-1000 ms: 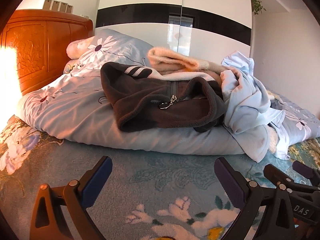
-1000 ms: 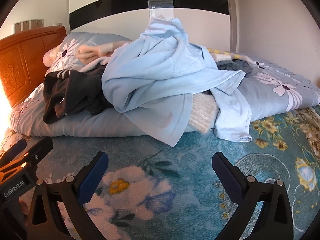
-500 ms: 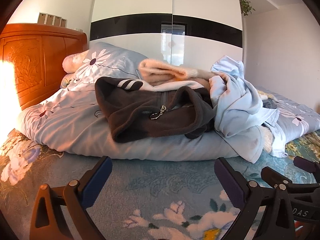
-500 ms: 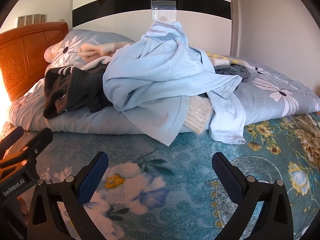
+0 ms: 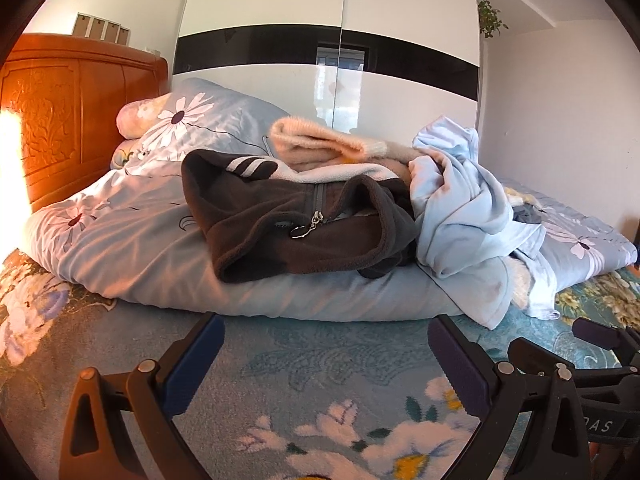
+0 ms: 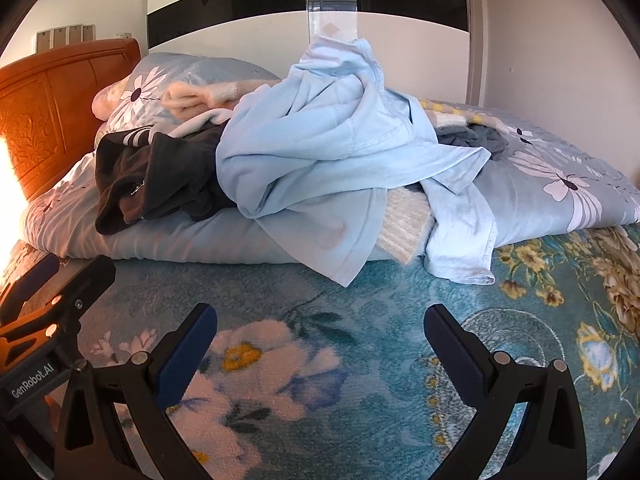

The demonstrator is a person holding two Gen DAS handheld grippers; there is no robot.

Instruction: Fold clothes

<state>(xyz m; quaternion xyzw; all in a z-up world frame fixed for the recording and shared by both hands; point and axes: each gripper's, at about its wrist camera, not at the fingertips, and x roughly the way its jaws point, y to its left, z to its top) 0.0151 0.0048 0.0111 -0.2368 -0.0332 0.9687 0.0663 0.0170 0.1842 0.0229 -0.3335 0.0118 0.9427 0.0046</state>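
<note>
Sunlight glares on the carved wooden headboard at far left, with a flowered pillow propped beside it. Next along the bed, on the folded pale-blue duvet, lies the clothes pile: a dark brown fleece jacket with its zipper pull hanging at the front, a cream fuzzy garment on top behind it, then a crumpled light-blue shirt draped over the duvet's front edge, its hem touching the teal floral blanket that covers the bed. A white knitted piece peeks out beneath the shirt, and a grey garment sits just behind it to the right. Glossy white wardrobe doors with a black band stand behind the bed. Nearer the cameras, the left hand-held gripper hovers over the blanket with its jaws spread wide and nothing between them; the right hand-held gripper beside it is likewise wide apart and empty, both well short of the clothes.
</note>
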